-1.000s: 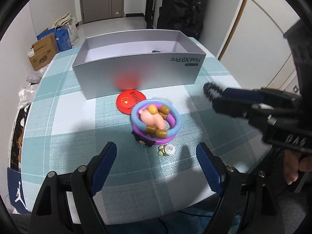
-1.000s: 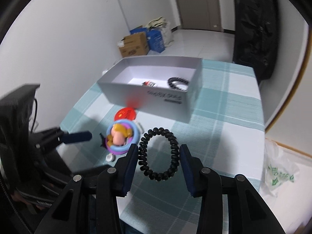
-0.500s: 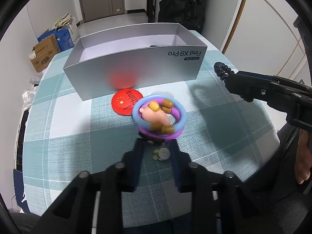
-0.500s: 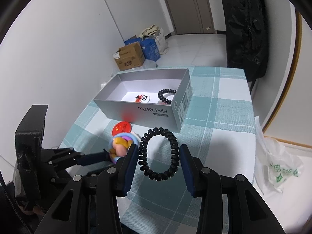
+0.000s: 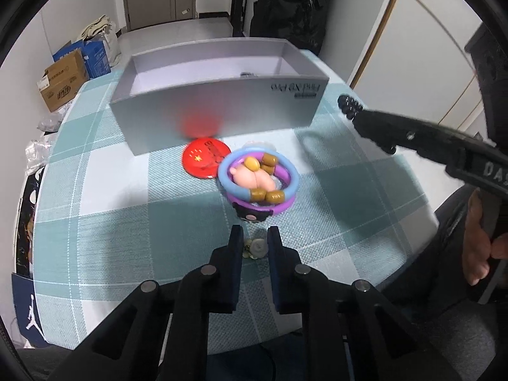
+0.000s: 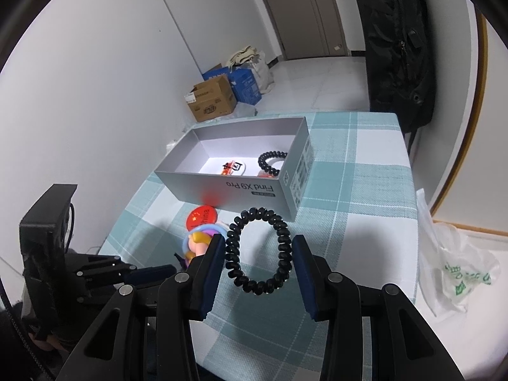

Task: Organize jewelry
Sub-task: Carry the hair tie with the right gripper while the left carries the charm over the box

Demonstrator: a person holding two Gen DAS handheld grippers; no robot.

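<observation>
Left gripper (image 5: pixel 256 245), lower centre of the left wrist view: jaws narrow, just closed in on a small pale flower-shaped trinket (image 5: pixel 256 248) lying on the checked bench (image 5: pixel 127 209). Right gripper (image 6: pixel 259 255), lower centre of the right wrist view: clamped on a black coiled hair tie (image 6: pixel 259 250), held above the bench. Grey open box (image 6: pixel 222 187), mid-frame: holds a second black coil (image 6: pixel 270 162) and a badge; red round badge (image 5: pixel 206 161) and ringed toy cluster (image 5: pixel 258 179) lie just before it.
</observation>
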